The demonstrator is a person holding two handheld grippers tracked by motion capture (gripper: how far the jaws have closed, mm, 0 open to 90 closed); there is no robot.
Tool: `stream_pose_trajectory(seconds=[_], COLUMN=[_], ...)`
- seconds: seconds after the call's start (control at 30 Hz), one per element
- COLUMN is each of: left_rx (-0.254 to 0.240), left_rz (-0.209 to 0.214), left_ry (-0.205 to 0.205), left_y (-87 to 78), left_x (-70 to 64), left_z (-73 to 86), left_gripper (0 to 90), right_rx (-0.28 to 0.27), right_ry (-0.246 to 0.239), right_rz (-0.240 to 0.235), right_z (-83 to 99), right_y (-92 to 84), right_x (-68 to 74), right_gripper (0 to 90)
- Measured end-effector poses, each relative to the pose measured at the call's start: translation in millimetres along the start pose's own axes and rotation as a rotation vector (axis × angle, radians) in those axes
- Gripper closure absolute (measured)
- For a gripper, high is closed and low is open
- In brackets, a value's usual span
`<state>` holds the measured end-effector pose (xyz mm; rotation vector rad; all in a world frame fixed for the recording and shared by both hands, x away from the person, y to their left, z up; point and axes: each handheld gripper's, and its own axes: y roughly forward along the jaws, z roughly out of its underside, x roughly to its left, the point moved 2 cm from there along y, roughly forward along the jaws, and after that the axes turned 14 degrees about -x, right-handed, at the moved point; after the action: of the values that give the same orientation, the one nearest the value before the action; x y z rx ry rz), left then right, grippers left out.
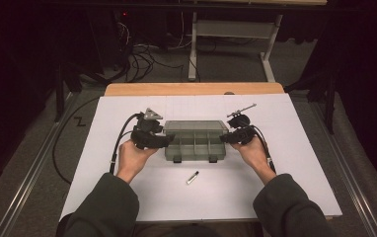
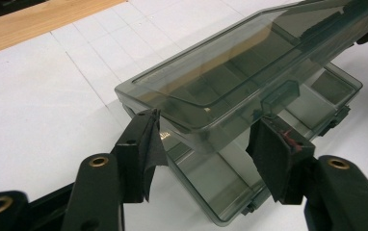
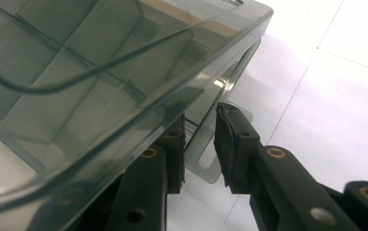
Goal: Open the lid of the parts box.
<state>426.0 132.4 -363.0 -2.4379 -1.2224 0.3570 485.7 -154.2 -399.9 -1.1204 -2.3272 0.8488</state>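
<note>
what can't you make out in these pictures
- Small tube on the white mat: too small in the high view to identify.
- Box contents: lid tinted; compartments look empty, not certain.
- Right tool: the box hides one jaw's tip in the right gripper view, so contact is unclear.
- Left tool: touching the box or not, unclear.

A white table in a dark room, with a few small things around it.

The table top [image 1: 127,197] is white with thin lines that cut it into squares, and a strip of wood [image 1: 191,89] runs along its far edge. A small tube [image 1: 192,177] with a dark end lies alone on the near part of the white top. Past the table, a bunch of black cables [image 1: 142,61] lies on the grey floor [image 1: 18,148] beside the legs of a white frame [image 1: 233,29]. A metal rail [image 1: 28,177] runs along the floor on the left. A black zigzag mark [image 1: 79,121] sits near that side. A tiny red light [image 1: 124,14] glows at the back.
</note>
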Motion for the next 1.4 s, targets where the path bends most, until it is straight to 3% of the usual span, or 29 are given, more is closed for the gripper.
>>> stream_pose_trajectory(seconds=[0.43, 1.4], left_rx=[0.017, -0.001], left_rz=[-0.031, -0.074], left_ry=[0.020, -0.005], left_y=[9.4, 27.9], left_x=[4.8, 19.1], left_z=[-6.8, -24.5], left_gripper=[46.7, 52.5], right_rx=[-0.001, 0.005], right_ry=[-0.016, -0.021], right_rz=[-0.008, -0.010], right_z=[0.4, 0.1], right_y=[0.0, 0.0], right_x=[-0.5, -0.6], right_gripper=[75.0, 75.1])
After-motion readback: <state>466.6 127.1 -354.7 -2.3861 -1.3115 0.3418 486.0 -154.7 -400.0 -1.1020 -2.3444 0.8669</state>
